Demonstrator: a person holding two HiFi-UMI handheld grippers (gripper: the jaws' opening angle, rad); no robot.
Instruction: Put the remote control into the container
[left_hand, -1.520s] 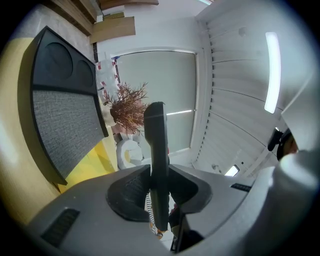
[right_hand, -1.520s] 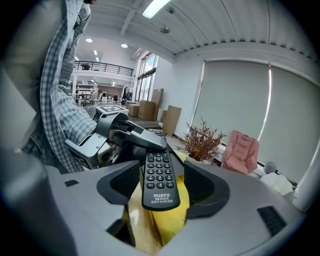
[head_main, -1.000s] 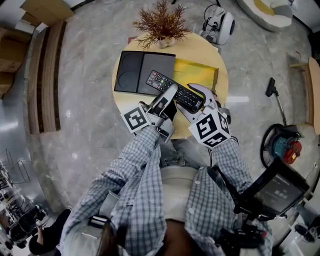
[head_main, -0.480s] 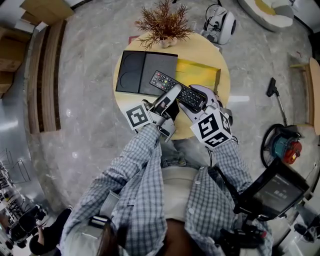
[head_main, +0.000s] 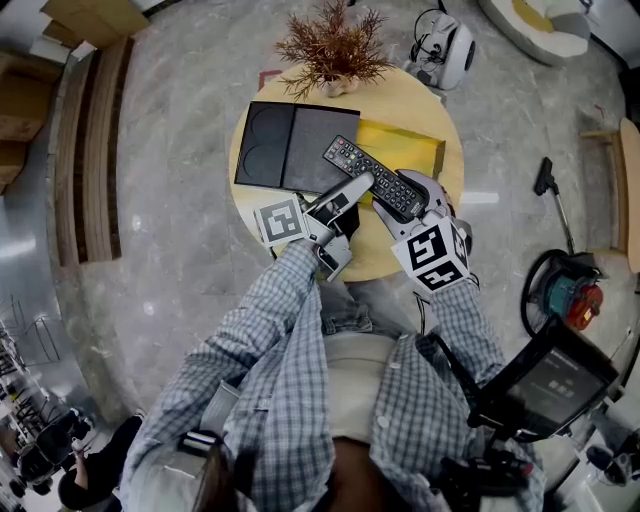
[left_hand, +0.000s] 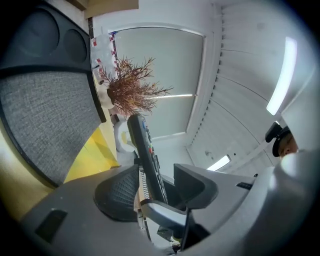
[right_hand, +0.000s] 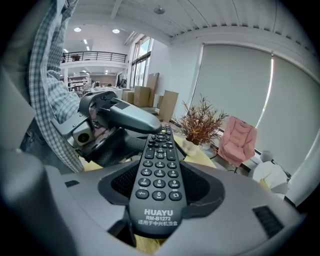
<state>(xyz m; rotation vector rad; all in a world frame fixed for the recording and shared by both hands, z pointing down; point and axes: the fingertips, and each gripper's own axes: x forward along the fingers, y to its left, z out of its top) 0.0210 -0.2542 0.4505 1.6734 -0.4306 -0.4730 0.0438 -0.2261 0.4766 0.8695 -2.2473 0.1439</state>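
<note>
Round table (head_main: 415, 108) viewed from above. Black container (head_main: 300, 140) is set at ten o'clock on it, with a round recess in its left part and a flat bay in its right. Dried plant (head_main: 335, 45) is noted at twelve o'clock, yellow mat (head_main: 410, 150) at two.

Remote control (head_main: 372, 176) is carried clear of the tabletop, keypad up. Its butt end is clamped in the right gripper (head_main: 412, 192) at about four o'clock from the table's centre. Its far end is aimed toward ten o'clock and reaches the container's near right corner. The grip is taken at the very end — judged so that most of the body can be lowered into the flat bay without the jaws fouling the rim.

Left gripper (head_main: 348, 195) is held level at about six o'clock, its jaws having just been opening and now spread wide. The remote is seen edge-on in the gap, with neither pad pressed to it — the weight is judged to be borne by the right gripper alone.

Step in hand: carrying to the container; nothing yet set down. To be done: left gripper drawn back toward six o'clock, remote advanced toward ten and laid flat. Risk noted: with so long an overhang from an end grip, pivoting in the pads is possible.
</note>
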